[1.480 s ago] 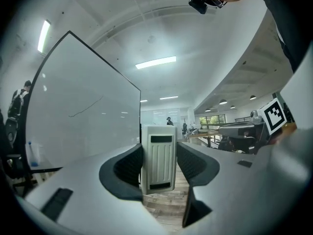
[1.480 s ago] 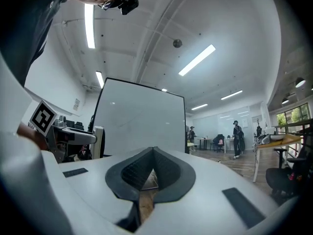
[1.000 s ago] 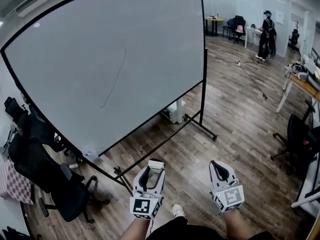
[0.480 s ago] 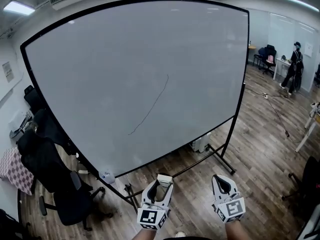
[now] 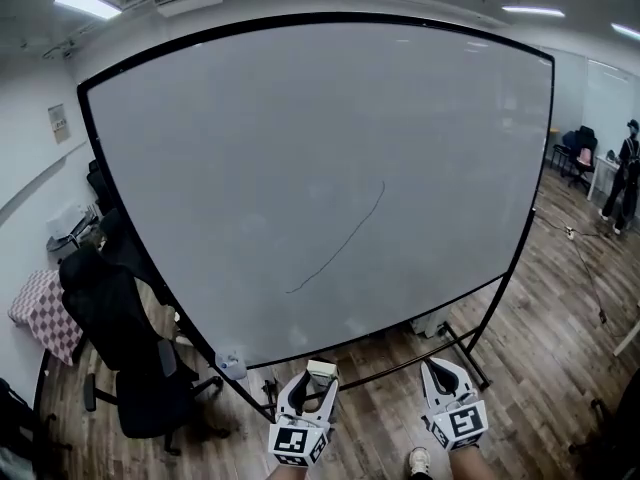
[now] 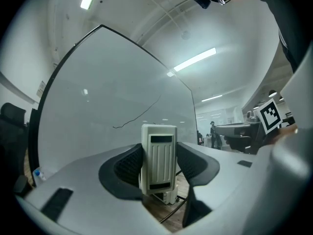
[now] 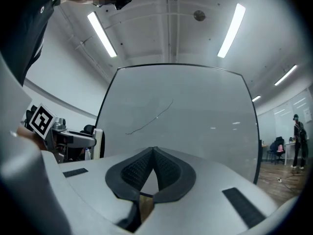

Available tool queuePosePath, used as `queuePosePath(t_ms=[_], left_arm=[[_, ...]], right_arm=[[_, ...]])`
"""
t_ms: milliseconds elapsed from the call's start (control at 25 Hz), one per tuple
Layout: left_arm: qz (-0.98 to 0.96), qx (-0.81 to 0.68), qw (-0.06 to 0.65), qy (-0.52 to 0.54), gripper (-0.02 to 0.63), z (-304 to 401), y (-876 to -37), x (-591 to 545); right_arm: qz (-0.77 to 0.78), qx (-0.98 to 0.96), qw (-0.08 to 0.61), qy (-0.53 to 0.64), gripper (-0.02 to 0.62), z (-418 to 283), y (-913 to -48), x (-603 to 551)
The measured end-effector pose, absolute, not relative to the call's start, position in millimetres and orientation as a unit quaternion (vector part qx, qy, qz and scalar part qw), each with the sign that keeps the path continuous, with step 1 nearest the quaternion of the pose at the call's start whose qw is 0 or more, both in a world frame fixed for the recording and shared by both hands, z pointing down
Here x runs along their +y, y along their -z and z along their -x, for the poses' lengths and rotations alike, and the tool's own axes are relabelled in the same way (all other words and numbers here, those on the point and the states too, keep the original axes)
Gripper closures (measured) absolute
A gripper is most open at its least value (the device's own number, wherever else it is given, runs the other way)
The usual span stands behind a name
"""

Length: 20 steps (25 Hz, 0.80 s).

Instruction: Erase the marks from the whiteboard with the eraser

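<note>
A large whiteboard (image 5: 300, 158) on a wheeled black frame fills the head view. One thin dark curved mark (image 5: 340, 243) runs across its lower middle; the same mark (image 6: 137, 116) shows in the left gripper view and the mark (image 7: 151, 117) in the right gripper view. My left gripper (image 5: 312, 388) is shut on a beige ribbed eraser (image 6: 159, 163), held upright below the board's bottom edge. To its right, my right gripper (image 5: 443, 376) is shut with nothing between its tips. Both are well short of the board.
Black office chairs (image 5: 125, 353) stand left of the board beside a checked cloth (image 5: 45, 313). A small bottle (image 5: 231, 365) sits at the board's lower left corner. Wooden floor (image 5: 560, 338) stretches right, where a person (image 5: 628, 173) stands far off by desks.
The view has tilted up and swung left: the whiteboard now fills the frame and its mark sits nearer the centre. Both grippers stay low and keep their hold.
</note>
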<state>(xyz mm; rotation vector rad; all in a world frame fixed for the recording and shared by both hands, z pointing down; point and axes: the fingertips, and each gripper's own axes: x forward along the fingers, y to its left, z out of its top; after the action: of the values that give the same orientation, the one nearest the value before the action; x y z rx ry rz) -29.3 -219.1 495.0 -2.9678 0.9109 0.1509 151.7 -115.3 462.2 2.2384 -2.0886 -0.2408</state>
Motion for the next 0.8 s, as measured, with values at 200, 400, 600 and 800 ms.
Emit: queuePosePath(t_ms=[200,400,600,800], left_arm=[[0.934,0.353,0.023,-0.048,0.370,16,-485,-248],[0.908,0.416,0.040,-0.037,0.370,-5,-472,-271],[0.874,0.483,0.033,-0.043,0.370,-11,-460,-288],[0.836,0.546,0.021,-0.056,0.370,-5,-454,-291]], right_arm=[[-0.686,-0.720,0.025,0.101,0.577,-174,-448,-162],[-0.656,-0.750,0.026,0.078,0.577,-209,-442,-204],[-0.606,-0.790,0.031,0.085,0.577,-227,-426,-234],[-0.560,-0.825,0.021,0.071,0.577,-239,-426,-251]])
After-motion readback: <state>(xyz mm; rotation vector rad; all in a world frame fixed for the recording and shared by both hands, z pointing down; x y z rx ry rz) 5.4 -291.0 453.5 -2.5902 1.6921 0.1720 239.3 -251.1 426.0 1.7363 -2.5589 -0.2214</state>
